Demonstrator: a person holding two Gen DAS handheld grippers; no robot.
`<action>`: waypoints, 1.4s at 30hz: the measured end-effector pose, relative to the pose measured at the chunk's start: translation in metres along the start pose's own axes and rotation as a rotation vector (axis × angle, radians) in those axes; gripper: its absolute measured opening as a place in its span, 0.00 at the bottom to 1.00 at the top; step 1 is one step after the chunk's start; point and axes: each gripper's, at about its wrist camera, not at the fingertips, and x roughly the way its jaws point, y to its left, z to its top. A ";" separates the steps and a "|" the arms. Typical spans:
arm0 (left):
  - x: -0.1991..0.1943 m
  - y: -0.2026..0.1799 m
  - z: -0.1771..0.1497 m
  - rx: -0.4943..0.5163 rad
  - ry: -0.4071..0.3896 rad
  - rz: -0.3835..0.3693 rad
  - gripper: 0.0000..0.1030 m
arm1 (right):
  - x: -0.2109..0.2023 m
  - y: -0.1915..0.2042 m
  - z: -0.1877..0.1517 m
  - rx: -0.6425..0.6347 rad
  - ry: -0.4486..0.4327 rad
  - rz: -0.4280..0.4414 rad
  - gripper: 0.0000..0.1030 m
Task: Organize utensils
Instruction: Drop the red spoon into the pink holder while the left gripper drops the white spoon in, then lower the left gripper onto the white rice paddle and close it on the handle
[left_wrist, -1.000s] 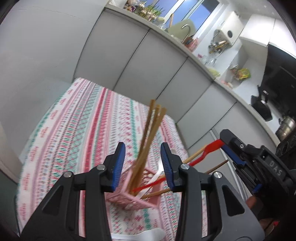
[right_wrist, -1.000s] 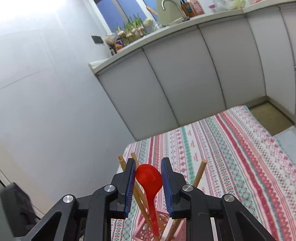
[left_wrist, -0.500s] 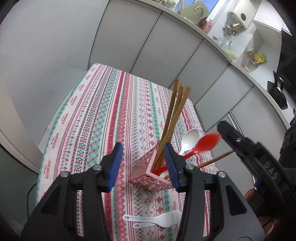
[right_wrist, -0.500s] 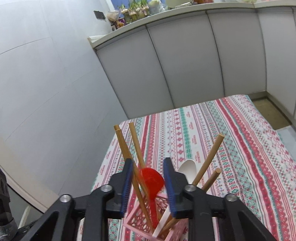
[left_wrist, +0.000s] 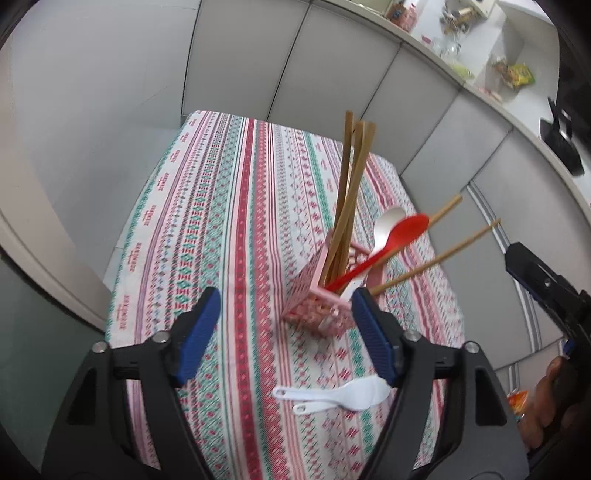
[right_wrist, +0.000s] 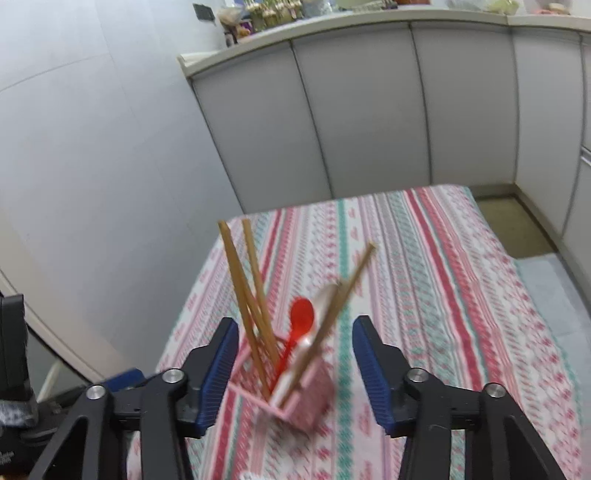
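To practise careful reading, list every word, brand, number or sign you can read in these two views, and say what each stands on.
No text can be read with certainty.
Small red lettering along the left stripes of the tablecloth: too small and blurred to read.
Print on the yellow packet on the counter: too small to read.
Right wrist view: blurred, no lettering shows.

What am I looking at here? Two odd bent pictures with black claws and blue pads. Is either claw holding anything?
Each picture comes from a fisheye camera on a hand-held gripper, looking along its fingers. The left gripper and right gripper are both open, holding nothing. On the striped tablecloth stands a pink basket with wooden chopsticks, a red spoon and a white spoon. Two white plastic spoons lie loose in front of the basket, not yet sorted.
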 end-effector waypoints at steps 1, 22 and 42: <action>-0.001 -0.001 -0.003 0.012 0.007 0.007 0.78 | -0.002 -0.004 -0.003 0.005 0.015 -0.006 0.60; 0.024 -0.032 -0.059 0.274 0.154 0.082 0.83 | 0.016 -0.086 -0.080 0.169 0.388 -0.113 0.72; 0.108 -0.098 -0.117 0.815 0.344 -0.089 0.83 | 0.039 -0.125 -0.115 0.258 0.551 -0.122 0.72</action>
